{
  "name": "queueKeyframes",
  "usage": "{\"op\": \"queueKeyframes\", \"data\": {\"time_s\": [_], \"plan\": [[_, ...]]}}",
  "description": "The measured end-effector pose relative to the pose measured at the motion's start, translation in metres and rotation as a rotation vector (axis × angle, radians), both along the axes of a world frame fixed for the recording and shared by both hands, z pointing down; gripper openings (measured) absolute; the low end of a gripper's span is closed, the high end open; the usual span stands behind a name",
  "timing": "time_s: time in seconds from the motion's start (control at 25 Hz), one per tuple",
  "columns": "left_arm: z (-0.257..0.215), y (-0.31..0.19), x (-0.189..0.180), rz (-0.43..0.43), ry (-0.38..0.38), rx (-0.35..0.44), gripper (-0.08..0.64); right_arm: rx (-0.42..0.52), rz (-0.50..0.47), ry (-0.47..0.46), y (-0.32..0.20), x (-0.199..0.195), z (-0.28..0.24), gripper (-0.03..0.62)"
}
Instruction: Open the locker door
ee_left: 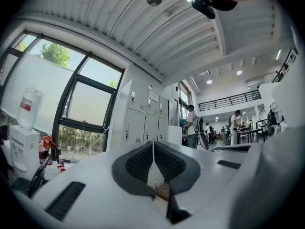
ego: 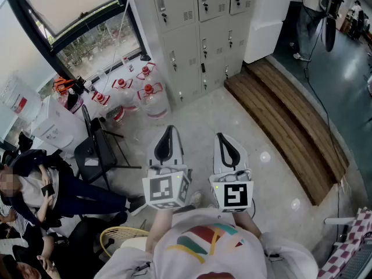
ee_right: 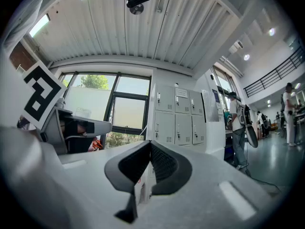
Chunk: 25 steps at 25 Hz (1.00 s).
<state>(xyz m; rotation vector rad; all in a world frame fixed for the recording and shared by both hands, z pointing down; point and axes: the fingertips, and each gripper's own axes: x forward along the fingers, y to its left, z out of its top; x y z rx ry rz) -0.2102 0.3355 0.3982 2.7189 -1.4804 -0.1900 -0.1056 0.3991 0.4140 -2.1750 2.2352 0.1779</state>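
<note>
the left tongs and right tongs are hovering side by side, each pressed together on nothing. the lockers are standing well ahead beside the window, doors closed.

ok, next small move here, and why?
Probably step toward the lockers: their doors look closed and they stand well ahead across the floor, out of reach. Left gripper and right gripper are shut on nothing, side by side; opening one can wait until close.
</note>
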Motion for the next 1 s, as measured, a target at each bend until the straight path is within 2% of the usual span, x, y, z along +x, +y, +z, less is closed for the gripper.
{"op": "queueKeyframes", "data": {"time_s": [0.2, 0.48, 0.76, 1.0], "plan": [[0.004, 0.005, 0.009, 0.0, -0.001, -0.005, 0.02, -0.005, -0.018, 0.028, 0.004, 0.003, 0.003, 0.002], [0.006, 0.008, 0.018, -0.012, 0.002, -0.016, 0.02, -0.017, -0.025, 0.01, 0.01, 0.017, 0.006, 0.002], [0.015, 0.016, 0.022, -0.051, 0.028, -0.022, 0.02, 0.012, -0.045, 0.033, 0.021, 0.028, 0.009, 0.002], [0.026, 0.0, 0.03, -0.072, 0.037, -0.046, 0.02, 0.006, -0.08, 0.021, 0.009, 0.036, 0.018, 0.002]]}}
